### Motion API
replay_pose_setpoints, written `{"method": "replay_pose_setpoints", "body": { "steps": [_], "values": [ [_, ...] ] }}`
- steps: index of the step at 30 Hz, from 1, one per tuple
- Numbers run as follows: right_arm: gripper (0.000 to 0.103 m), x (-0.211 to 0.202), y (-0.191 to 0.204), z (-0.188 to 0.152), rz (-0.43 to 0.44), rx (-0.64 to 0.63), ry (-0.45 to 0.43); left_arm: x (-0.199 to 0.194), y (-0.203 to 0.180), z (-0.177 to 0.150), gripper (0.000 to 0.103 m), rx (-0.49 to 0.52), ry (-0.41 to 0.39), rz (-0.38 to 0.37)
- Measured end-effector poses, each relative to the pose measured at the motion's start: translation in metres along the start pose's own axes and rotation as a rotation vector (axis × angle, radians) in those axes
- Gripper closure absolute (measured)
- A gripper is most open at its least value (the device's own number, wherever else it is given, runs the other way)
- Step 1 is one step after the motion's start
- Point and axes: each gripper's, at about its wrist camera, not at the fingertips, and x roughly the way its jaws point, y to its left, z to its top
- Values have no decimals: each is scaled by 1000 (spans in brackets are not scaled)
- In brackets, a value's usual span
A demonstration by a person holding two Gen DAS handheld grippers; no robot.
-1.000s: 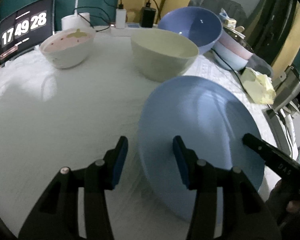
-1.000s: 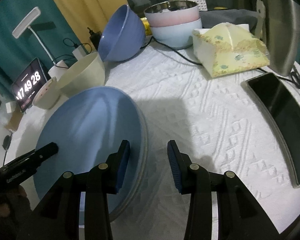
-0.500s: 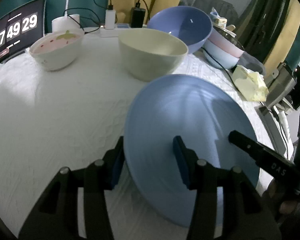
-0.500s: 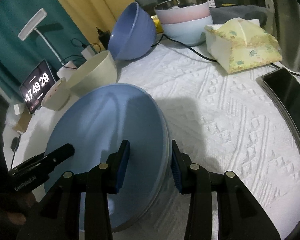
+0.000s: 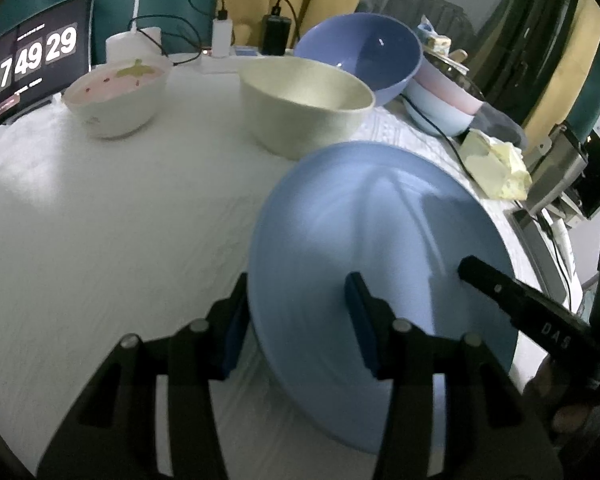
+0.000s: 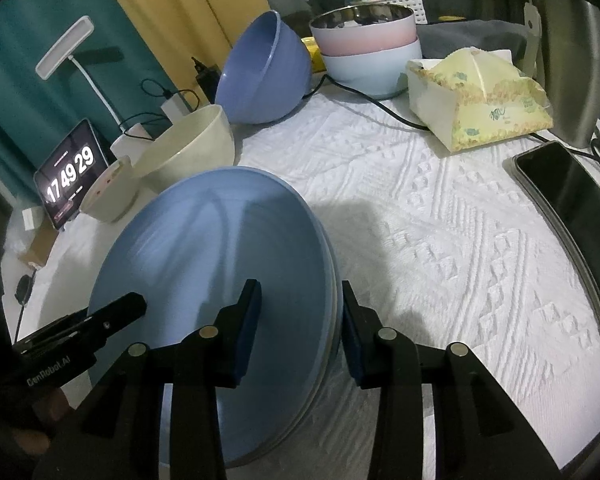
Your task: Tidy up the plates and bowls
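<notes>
We straddle opposite rims of stacked round blue plates (image 5: pixel 372 240): left gripper (image 5: pixel 296 320) and right gripper (image 6: pixel 300 324), fingers apart, unclamped. Next, we judge: close both, lift level.

Black jaws, seemingly blue-padded fingers (image 5: pixel 360 320)

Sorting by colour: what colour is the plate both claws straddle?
Light blue plate, clearest from the right wrist.

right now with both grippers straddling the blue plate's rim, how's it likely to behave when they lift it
The blue plate looks rigid, so it should lift flat without flexing. Its smooth surface shows a sheen, so it may slip if the left gripper and right gripper pinch lightly. Layered rims show at its right edge, likely a stack: heavier, and lower plates could stay behind.
</notes>
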Motion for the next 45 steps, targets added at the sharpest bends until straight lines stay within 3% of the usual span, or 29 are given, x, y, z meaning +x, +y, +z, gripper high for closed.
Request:
{"method": "replay_pose_setpoints", "body": {
  "steps": [20,45],
  "values": [
    [63,-13,54,-7,5,-76,-26,-39,42,-11,55,-54,-58,-2],
    [63,21,153,-14,70,-220,34,-67,137,-27,55,-207,-97,64]
  ]
}}
